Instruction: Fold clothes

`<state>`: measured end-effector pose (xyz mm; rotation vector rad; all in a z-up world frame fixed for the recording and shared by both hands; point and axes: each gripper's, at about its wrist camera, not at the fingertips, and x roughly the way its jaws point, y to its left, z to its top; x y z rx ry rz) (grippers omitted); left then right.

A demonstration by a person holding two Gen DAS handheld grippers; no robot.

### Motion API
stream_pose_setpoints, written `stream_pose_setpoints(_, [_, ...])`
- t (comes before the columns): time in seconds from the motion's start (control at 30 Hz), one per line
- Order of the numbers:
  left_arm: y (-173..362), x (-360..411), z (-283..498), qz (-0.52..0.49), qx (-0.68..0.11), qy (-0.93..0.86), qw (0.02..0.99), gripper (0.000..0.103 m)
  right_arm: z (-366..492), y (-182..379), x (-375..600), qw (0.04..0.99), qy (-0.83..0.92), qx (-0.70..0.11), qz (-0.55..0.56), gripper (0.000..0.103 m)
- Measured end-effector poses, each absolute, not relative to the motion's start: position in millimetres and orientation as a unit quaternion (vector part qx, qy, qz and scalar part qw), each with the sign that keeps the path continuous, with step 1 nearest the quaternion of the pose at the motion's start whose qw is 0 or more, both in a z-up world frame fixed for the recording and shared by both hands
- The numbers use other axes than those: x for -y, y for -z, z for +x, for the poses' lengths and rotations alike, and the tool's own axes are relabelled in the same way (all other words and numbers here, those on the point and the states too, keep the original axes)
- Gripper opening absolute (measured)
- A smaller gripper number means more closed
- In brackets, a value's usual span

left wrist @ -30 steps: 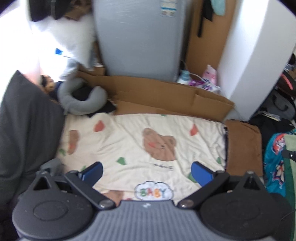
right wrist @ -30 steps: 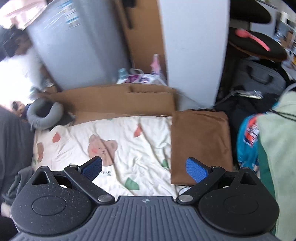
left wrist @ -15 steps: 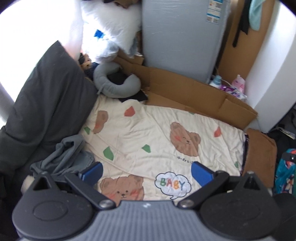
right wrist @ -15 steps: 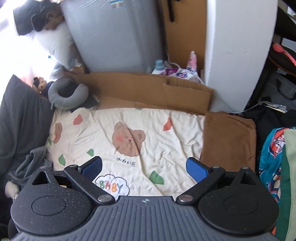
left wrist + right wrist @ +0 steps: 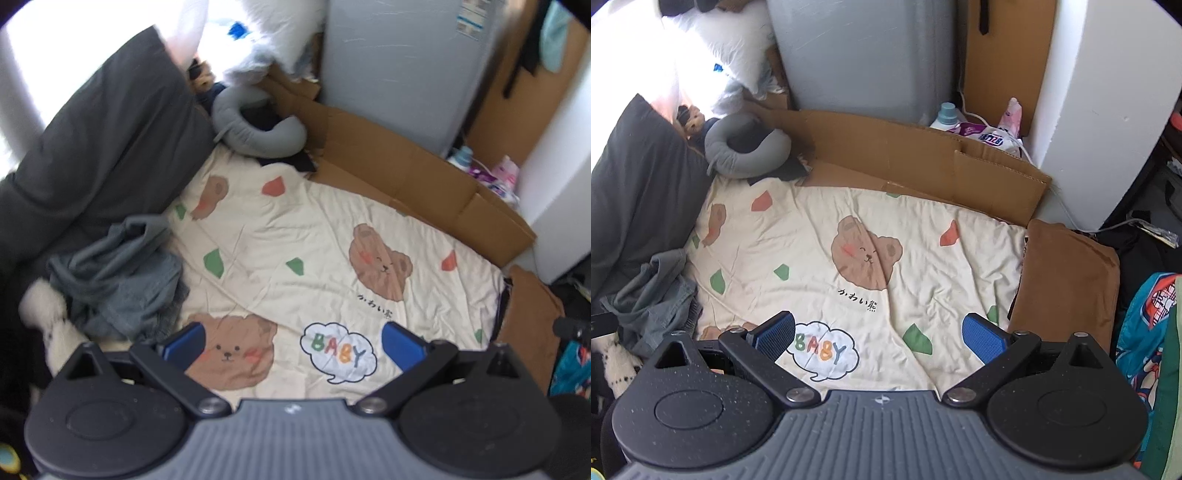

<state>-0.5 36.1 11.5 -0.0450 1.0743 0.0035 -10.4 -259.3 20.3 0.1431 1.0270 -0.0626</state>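
A crumpled grey-blue garment lies in a heap at the left edge of the cream bear-print blanket. A folded brown cloth rests flat at the blanket's right edge. My left gripper hovers open above the blanket's near side, the heap just left of its left finger. Also open and holding nothing, my right gripper hangs over the "BABY" cloud print, between the heap and the brown cloth.
A dark grey pillow lines the left side. A grey neck pillow and flattened cardboard sit at the far end before a grey cabinet. Bottles stand by a white wall; colourful clothes lie right.
Both views have swung left and tilted down. The grey-blue heap has come into sight at the left, and more of the blanket shows. Both grippers stay open.
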Motion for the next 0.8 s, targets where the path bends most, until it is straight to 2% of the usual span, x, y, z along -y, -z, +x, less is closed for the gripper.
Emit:
stream_pose_setpoints(0.17, [4.6, -22.2, -9.9, -0.019, -0.526, 0.0, 0.85, 0.103, -11.7, -5.9, 248.0, 0.863, 0.02, -0.502, 0.059, 0.1])
stream_pose_setpoints(0.47, [-2.5, 9.0, -20.4, -0.012, -0.508, 0.021, 0.861, 0.103, -21.4, 3.0, 233.9, 0.863, 0.018, -0.504, 0.045, 0.1])
stream_pose_setpoints(0.8, [12.9, 41.1, -26.0, -0.002, -0.511, 0.052, 0.858, 0.103, -36.7, 4.9, 232.2, 0.862, 0.023, -0.505, 0.05, 0.1])
